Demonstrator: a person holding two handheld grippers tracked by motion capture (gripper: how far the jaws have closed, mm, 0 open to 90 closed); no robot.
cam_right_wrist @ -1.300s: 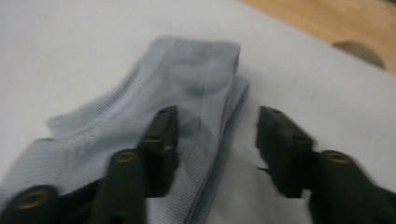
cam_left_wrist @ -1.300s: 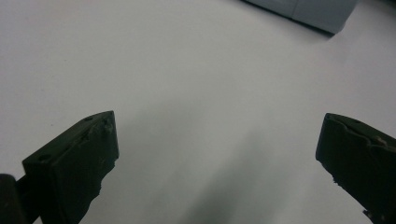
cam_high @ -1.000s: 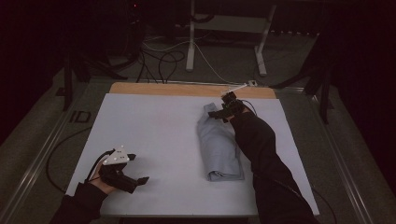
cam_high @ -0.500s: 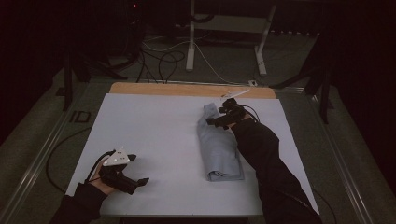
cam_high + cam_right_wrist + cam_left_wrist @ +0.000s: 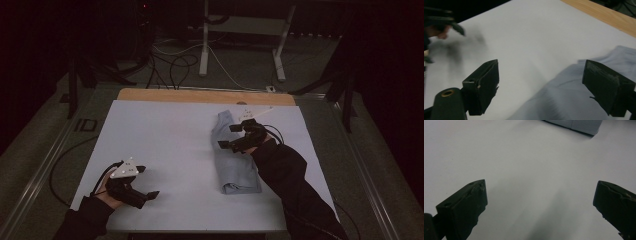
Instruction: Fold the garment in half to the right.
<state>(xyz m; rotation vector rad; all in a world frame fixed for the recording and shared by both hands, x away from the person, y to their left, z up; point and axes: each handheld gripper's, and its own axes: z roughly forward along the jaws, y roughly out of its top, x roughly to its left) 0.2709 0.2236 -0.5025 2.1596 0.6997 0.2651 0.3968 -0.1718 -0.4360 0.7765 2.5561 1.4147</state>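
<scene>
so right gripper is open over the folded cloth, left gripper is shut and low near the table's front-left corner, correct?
Not quite: the left gripper is open, not shut. The left gripper view shows its two jaws wide apart with bare table between them. The rest holds: the right gripper is open over the folded cloth, as the high view shows.

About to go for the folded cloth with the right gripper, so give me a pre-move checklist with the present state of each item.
1. Right gripper jaws open: ok, wide apart in the right gripper view.
2. Right gripper over the folded cloth: ok, above its far half.
3. Cloth between the jaws: not ok, it lies below them, unheld.
4. Left gripper away from the cloth: ok, near the table's front left, jaws open.
5. Cloth flat on the table: ok.
6. Height of the jaws above the cloth: cannot tell.
</scene>
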